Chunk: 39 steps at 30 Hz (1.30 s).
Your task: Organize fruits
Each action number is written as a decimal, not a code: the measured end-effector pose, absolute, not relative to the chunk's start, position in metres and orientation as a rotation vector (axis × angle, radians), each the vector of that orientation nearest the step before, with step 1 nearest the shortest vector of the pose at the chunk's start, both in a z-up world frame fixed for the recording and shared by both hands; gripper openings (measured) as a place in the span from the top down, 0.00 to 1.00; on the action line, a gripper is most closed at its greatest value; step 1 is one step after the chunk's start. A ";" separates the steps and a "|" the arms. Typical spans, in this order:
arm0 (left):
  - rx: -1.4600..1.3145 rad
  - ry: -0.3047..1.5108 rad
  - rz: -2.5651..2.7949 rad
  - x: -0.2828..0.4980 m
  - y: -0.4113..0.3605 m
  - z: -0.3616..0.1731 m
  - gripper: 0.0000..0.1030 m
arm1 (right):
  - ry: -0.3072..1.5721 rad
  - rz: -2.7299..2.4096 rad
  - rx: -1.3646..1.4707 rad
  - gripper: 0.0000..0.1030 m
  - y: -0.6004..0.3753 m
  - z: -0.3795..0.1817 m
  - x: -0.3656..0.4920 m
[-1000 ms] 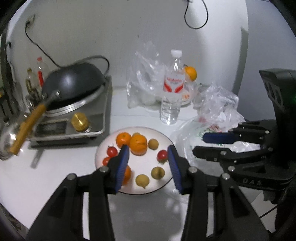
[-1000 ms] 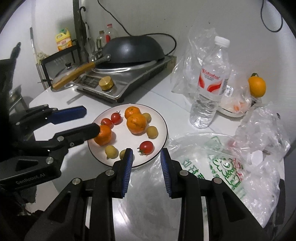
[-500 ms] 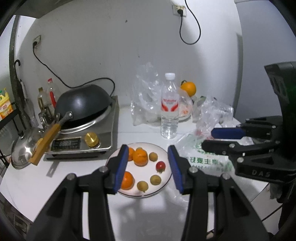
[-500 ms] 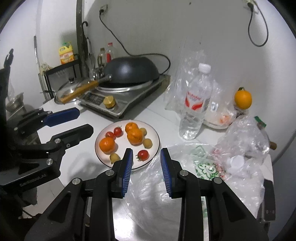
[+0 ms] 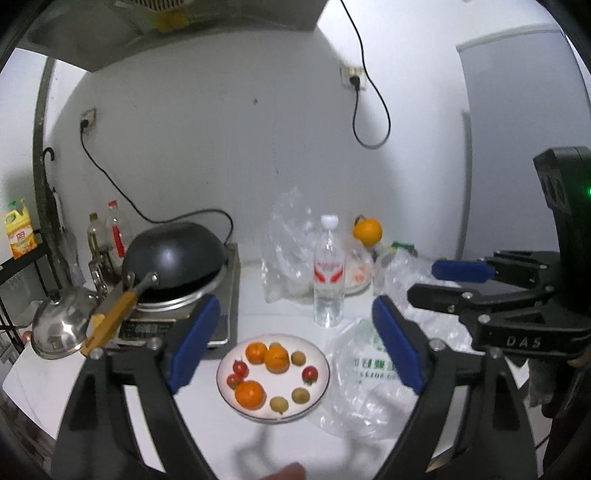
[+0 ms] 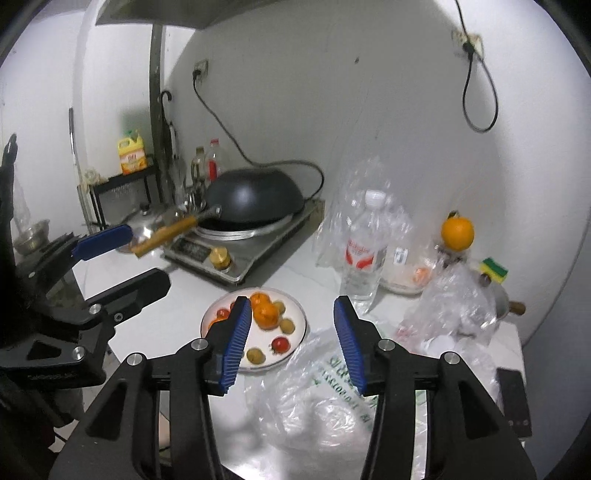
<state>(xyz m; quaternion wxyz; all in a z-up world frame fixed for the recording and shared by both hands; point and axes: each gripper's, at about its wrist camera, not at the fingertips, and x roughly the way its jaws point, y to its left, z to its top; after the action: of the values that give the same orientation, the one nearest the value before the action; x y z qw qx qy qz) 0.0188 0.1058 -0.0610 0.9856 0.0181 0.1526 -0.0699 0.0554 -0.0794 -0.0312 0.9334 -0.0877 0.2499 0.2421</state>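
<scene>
Two empty grippers, left gripper (image 5: 291,339) and right gripper (image 6: 293,345), opening above the white plate (image 5: 321,387): descend onto one orange (image 5: 250,394), judged nearest.

- White wall (image 5: 221,147) with two sockets, a black cord (image 5: 369,110) looping from one.
- White table (image 5: 55,369) against it.
- Black rack (image 6: 122,192) at the left.
- Range hood (image 5: 147,26) overhead.

white counter (image 5: 192,398) | plate (image 5: 321,384) | bottle (image 5: 328,284) | cooker (image 5: 227,295) | bags (image 5: 365,402)
</scene>
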 end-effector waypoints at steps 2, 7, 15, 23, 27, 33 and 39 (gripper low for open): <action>0.006 0.285 -0.129 0.014 0.111 -0.051 0.07 | 0.483 0.487 -0.179 0.50 -0.082 -0.021 0.051; 0.011 0.215 -0.104 0.002 0.113 -0.027 0.05 | 0.406 0.470 -0.159 0.37 -0.087 0.003 0.038; -0.004 0.160 -0.046 -0.010 0.122 -0.010 0.05 | 0.338 0.449 -0.162 0.33 -0.091 0.027 0.026; -0.002 0.112 0.034 -0.017 0.125 0.000 0.01 | 0.295 0.450 -0.168 0.31 -0.090 0.038 0.017; 0.008 0.110 0.021 -0.015 0.121 0.003 0.01 | 0.274 0.441 -0.164 0.30 -0.090 0.042 0.016; 0.006 0.123 0.025 -0.012 0.119 0.005 0.01 | 0.259 0.430 -0.169 0.29 -0.091 0.042 0.017; 0.032 0.143 0.003 -0.006 0.111 -0.001 0.01 | 0.264 0.428 -0.169 0.29 -0.091 0.040 0.020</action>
<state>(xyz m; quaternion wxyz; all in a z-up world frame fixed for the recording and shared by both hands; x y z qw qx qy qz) -0.0057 0.1113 -0.0012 0.9973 0.0158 0.0714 0.0017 0.0196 -0.0909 0.0399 0.9650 -0.0837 0.1304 0.2115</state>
